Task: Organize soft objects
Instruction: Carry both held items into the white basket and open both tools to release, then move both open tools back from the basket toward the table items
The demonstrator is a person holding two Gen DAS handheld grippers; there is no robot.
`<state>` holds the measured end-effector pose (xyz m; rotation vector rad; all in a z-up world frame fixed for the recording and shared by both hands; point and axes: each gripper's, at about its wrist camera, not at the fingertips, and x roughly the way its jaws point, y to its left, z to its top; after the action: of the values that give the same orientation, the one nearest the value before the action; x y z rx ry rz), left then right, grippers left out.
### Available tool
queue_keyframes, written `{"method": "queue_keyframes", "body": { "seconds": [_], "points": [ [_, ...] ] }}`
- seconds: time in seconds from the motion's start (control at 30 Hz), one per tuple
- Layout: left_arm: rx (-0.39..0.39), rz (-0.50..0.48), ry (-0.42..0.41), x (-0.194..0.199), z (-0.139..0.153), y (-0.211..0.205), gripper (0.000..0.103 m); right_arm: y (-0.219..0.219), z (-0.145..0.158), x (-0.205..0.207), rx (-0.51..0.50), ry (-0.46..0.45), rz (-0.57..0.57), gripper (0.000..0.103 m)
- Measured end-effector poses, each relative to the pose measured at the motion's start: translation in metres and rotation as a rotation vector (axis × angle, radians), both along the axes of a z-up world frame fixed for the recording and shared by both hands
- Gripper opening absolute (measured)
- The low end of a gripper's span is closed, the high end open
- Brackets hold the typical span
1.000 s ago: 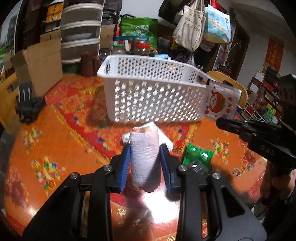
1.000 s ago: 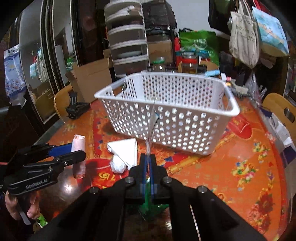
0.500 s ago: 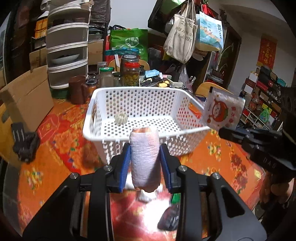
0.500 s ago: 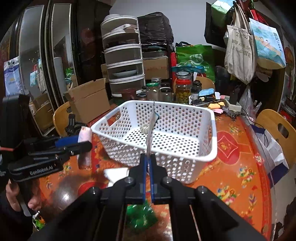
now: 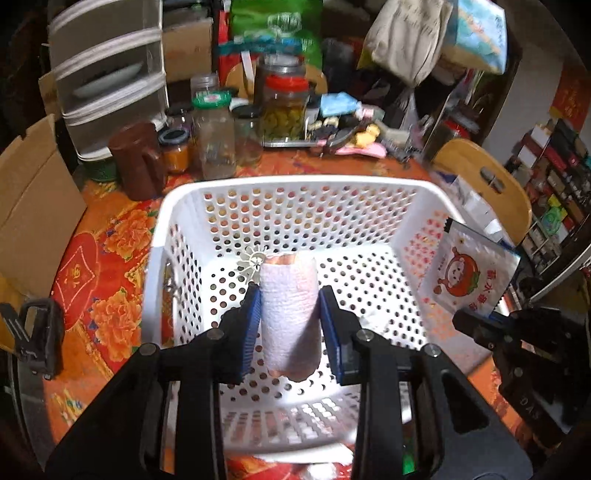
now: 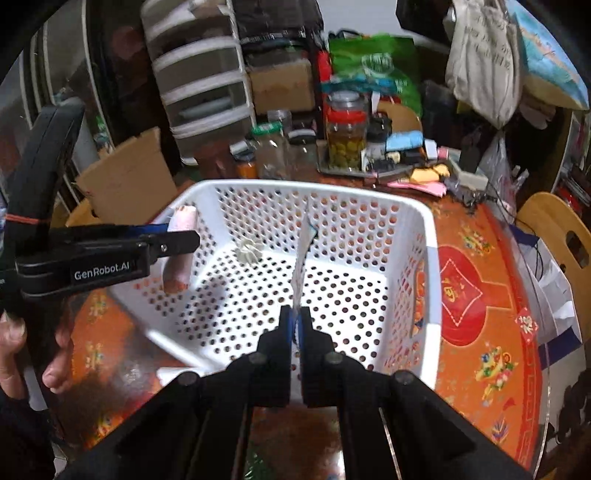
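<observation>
The work surface is a round table (image 6: 476, 325) covered in an orange and red flower-patterned cloth under a glossy sheet. I see a crowded room behind it: one grey drawer unit (image 5: 107, 74), one open cardboard box (image 5: 33, 206), one green bag (image 5: 275, 27), cloth bags hanging at upper right, and one yellow chair (image 5: 484, 181). Several jars stand in a group at the table's far edge; the blur prevents an exact count. One jar with a red lid (image 5: 286, 110) holds green contents. One brown mug (image 5: 138, 160) stands left of the jars.

One white perforated basket (image 5: 295, 182) sits on the table. Inside it lies one small pale gear-shaped piece (image 5: 253, 262) on the floor of the basket.

My left gripper (image 5: 290, 325) is clamped on one rolled white cloth (image 5: 290, 310), held upright above the basket interior. A hand (image 6: 26, 354) holds this tool at the left edge of the right camera view.

My right gripper (image 6: 295, 325) is closed flat on one thin printed packet (image 5: 471, 277), seen edge-on in its own camera and face-on, with a red cartoon figure, from the left camera. The packet is held over the basket's right side.
</observation>
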<state>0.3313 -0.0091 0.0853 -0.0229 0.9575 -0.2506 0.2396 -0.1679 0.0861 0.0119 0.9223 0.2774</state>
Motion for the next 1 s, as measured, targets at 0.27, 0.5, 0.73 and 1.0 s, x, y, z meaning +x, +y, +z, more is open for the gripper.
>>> {"method": "queue_keyframes", "body": {
  "seconds": [0.27, 0.5, 0.73, 1.0],
  "points": [
    [0.069, 0.008, 0.097, 0.036, -0.032, -0.013, 0.029, 0.011, -0.019, 0.037, -0.060, 0.103, 0.009, 0.002],
    [0.066, 0.000, 0.117, 0.042, -0.041, -0.021, 0.030, 0.012, -0.031, 0.049, -0.054, 0.154, 0.005, 0.002],
    [0.055, 0.014, 0.081, 0.037, -0.035, -0.018, 0.031, 0.003, -0.037, 0.049, -0.025, 0.160, -0.020, 0.010],
    [0.044, 0.011, -0.028, 0.000, -0.008, -0.011, 0.060, -0.003, -0.011, 0.021, 0.006, 0.051, -0.029, 0.071]
  ]
}}
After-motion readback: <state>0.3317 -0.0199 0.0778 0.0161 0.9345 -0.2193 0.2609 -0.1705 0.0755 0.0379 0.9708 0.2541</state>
